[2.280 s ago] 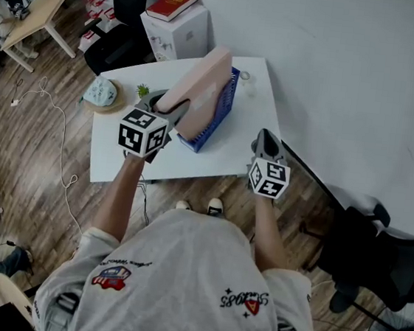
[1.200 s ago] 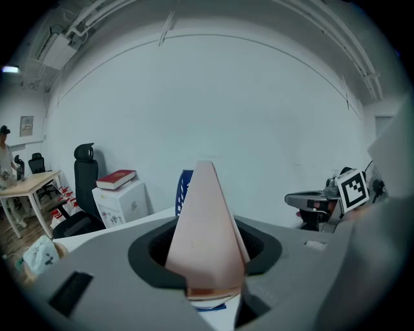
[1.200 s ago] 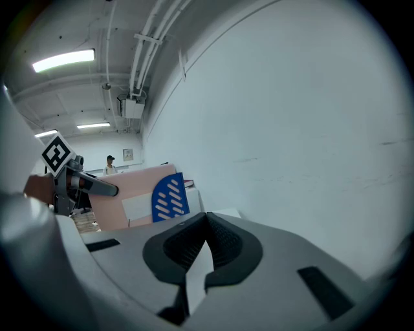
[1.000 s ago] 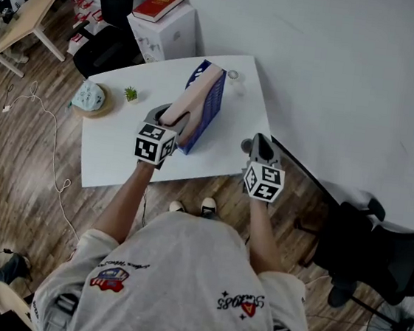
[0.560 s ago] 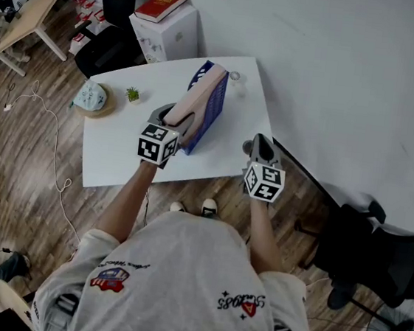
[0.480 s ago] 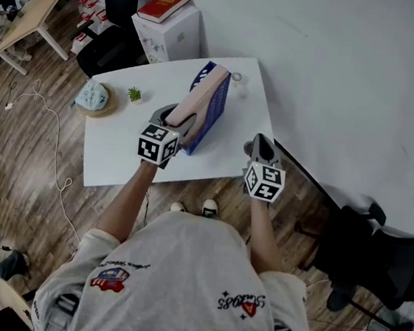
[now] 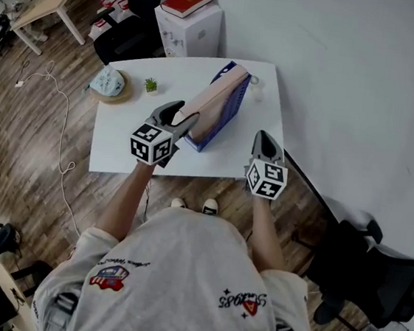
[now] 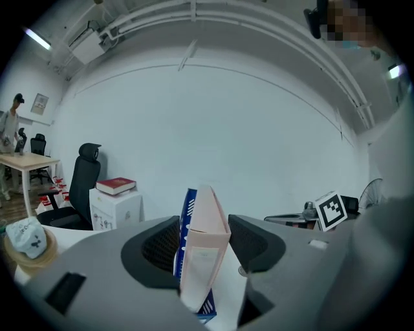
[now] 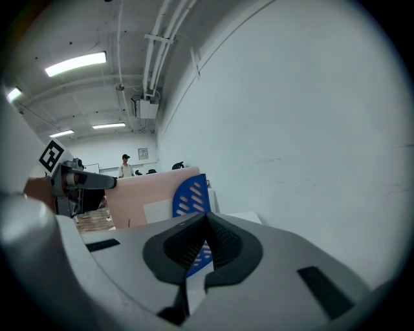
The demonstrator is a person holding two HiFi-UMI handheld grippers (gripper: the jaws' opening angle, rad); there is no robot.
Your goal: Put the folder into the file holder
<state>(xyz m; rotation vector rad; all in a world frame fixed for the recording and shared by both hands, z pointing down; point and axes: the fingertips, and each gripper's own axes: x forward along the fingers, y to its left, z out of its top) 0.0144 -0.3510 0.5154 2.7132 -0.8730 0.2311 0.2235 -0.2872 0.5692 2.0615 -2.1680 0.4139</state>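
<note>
A pink folder (image 7: 218,99) stands inside the blue file holder (image 7: 231,116) on the white table (image 7: 120,144). My left gripper (image 7: 184,114) is at the folder's near end. Its jaws have just been opening and stand wide. In the left gripper view the folder (image 8: 204,258) shows between the pads, which do not press on it, with the holder (image 8: 189,213) behind it. My right gripper (image 7: 261,136) hovers right of the holder, shut and empty. The right gripper view shows the folder (image 9: 149,191) and holder (image 9: 193,194) beyond its closed jaws (image 9: 206,223).
A small plant (image 7: 151,85) and a pale cap on a round wooden mat (image 7: 109,83) sit at the table's far left. A small round glass (image 7: 254,80) lies beside the holder. A white box with a red book (image 7: 190,0) and black chairs (image 7: 133,34) stand behind.
The folder has gone from tilted above the holder to standing in it. My left gripper has opened and drawn back and up a little. The right gripper has shifted slightly.
</note>
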